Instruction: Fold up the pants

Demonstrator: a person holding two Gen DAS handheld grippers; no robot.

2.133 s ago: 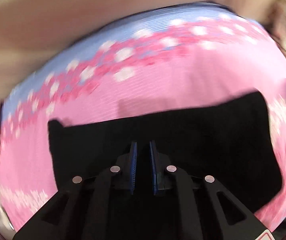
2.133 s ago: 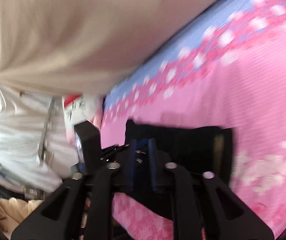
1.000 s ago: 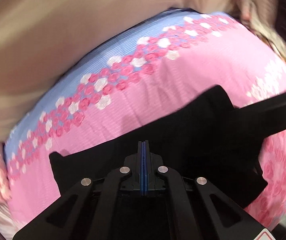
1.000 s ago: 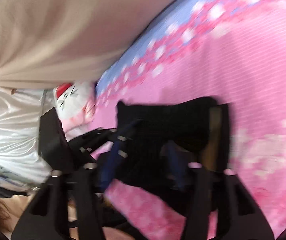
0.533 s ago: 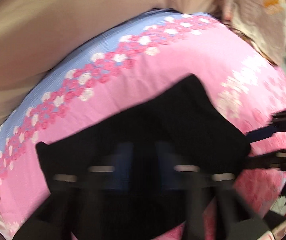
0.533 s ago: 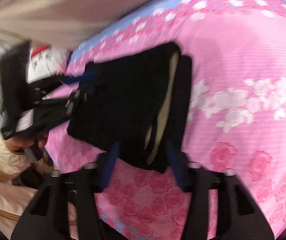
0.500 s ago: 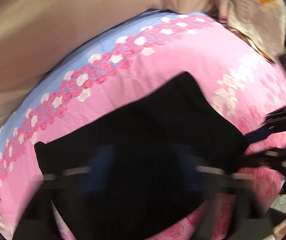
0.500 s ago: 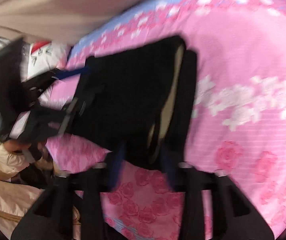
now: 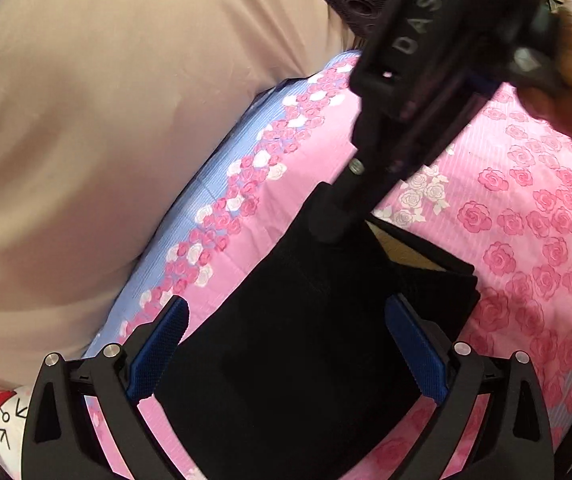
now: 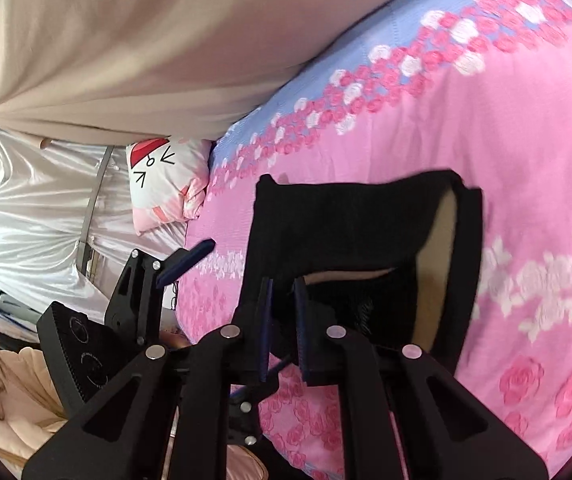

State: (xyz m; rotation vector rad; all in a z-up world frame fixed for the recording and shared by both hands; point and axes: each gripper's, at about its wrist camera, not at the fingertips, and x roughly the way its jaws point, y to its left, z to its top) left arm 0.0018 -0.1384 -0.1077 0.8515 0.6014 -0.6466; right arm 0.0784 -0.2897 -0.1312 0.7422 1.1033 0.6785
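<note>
The pants [image 9: 305, 344] lie as a compact black folded block on the pink bedspread [image 9: 525, 216], near its front edge, with a tan lining showing at one open end. The left gripper [image 9: 286, 344] hovers over the near part of the block, fingers spread wide and holding nothing; the fabric fills the gap between its blue pads [image 9: 158, 348]. The right gripper [image 10: 284, 328] sits at the block's near edge with fingers close together but a narrow gap between them; black cloth shows in that gap, yet whether they pinch it I cannot tell. In the left view the right gripper's tip touches the block's far corner. The block's long axis appears to run away from the left fingers toward that tip, so the right gripper is probably better placed for any last tuck at the lining end.
</note>
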